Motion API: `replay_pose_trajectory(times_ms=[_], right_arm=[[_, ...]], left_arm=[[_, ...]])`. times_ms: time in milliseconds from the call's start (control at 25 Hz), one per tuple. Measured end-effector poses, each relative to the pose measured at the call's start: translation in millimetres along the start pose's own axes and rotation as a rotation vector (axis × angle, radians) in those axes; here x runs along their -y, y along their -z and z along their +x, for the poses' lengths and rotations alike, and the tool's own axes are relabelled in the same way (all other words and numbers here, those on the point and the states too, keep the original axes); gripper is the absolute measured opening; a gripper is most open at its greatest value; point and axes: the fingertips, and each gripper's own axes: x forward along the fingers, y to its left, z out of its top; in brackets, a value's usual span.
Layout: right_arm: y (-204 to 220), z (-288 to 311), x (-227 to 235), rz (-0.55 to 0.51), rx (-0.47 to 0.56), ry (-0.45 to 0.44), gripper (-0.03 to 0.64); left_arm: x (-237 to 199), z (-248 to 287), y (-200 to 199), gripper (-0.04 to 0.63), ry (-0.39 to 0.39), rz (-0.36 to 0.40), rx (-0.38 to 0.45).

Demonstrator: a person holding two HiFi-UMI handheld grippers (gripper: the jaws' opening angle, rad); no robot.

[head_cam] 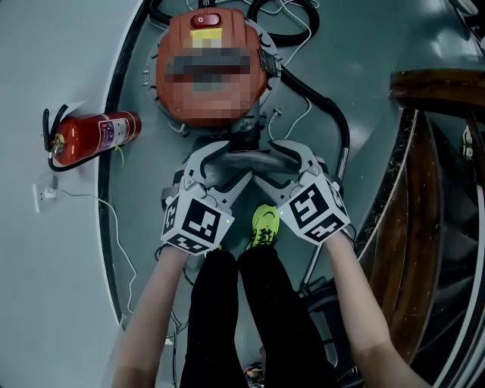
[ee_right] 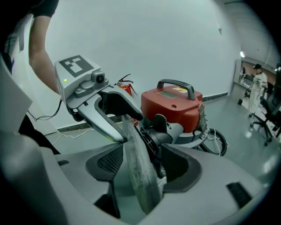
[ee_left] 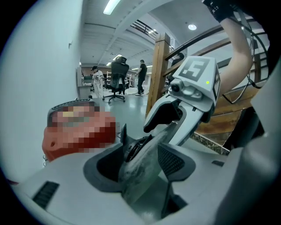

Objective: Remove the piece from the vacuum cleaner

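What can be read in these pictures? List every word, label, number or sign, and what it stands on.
No text can be read.
Fire extinguisher: label print too small to read.
Vacuum cleaner: yellow label below the red switch too blurred to read; a mosaic patch covers the middle of the lid.
Marker cubes: square patterns only, no letters.

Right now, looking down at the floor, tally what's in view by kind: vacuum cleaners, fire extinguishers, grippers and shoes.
vacuum cleaner: 1
fire extinguisher: 1
grippers: 2, the left gripper and the right gripper
shoe: 1 in view
Total: 5
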Motion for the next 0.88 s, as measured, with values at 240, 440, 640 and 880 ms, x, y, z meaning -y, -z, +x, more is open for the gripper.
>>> replay_pose_trajectory(times_ms=[240, 440, 640, 880], right_arm=[[9, 9, 1, -0.040, -0.043, -0.022, 0.270], [14, 13, 5, -0.043, -0.054, -0.042, 0.268], [20, 14, 6, -0.060, -0.071, -0.061, 0.268], [17, 17, 4, -0.054, -0.053, -0.075, 0.247]], left_arm=[[0, 8, 8, 0.247, -0.012, -0.007, -0.022], [-1, 12, 12, 0.245, -0.018, -0.014, -0.033], [-4, 16, 14, 0.245, -0.017, -0.030, -0.042], [-5, 17, 15, 0.245, -0.010, -0.033, -0.042]])
